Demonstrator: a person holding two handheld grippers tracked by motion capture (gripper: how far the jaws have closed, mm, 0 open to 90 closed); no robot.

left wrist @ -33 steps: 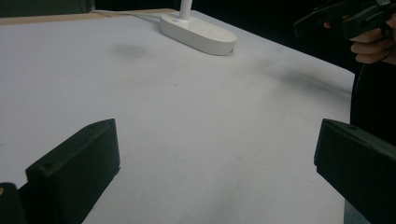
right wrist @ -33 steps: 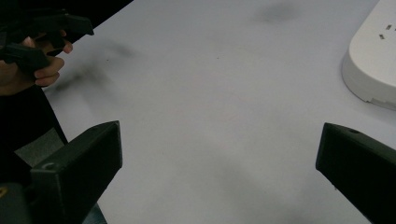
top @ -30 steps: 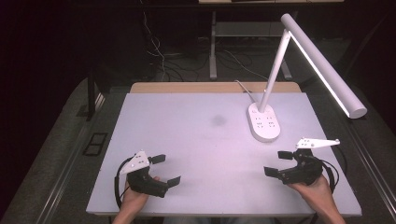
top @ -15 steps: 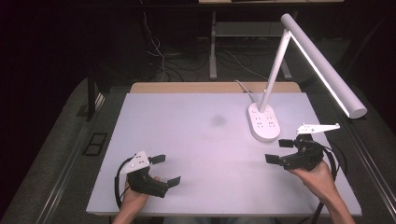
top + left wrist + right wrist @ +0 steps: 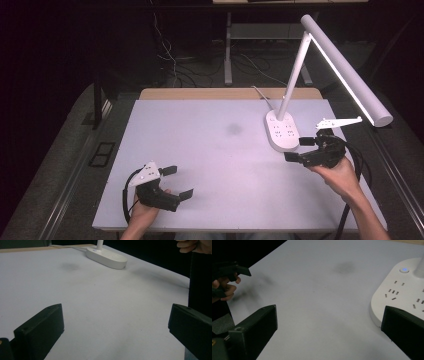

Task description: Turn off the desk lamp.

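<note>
Looking down from the high view, we see the right claw (image 5: 299, 148) held just off the near right edge of the lamp base (image 5: 281, 131), its jaws spread wide and pointing left toward that base; the white lamp arm (image 5: 345, 67) slants overhead, above and behind this claw; the left claw (image 5: 178, 182) sits well apart from the lamp, low over the near left part of the pale surface (image 5: 215, 165), jaws wide and holding nothing; a faint dark smudge (image 5: 233, 129) lies ahead of it, between the two claws and farther out.

Along the left gripper view, we find both black jaws set far apart with bare surface (image 5: 100, 315) between them; the lamp base (image 5: 106, 257) lies far ahead of this claw, slightly to the right of centre, and the smudge (image 5: 68, 265) ahead to the left; a hand (image 5: 193, 245) shows at the top right corner.

Along the right gripper view, the jaws again stand wide and empty; the lamp base (image 5: 402, 292), with its sockets and a small blue light (image 5: 404, 269), lies just ahead of the right jaw, and whether they touch we cannot tell; the other hand (image 5: 223, 287) with its claw shows far off to the left.
</note>
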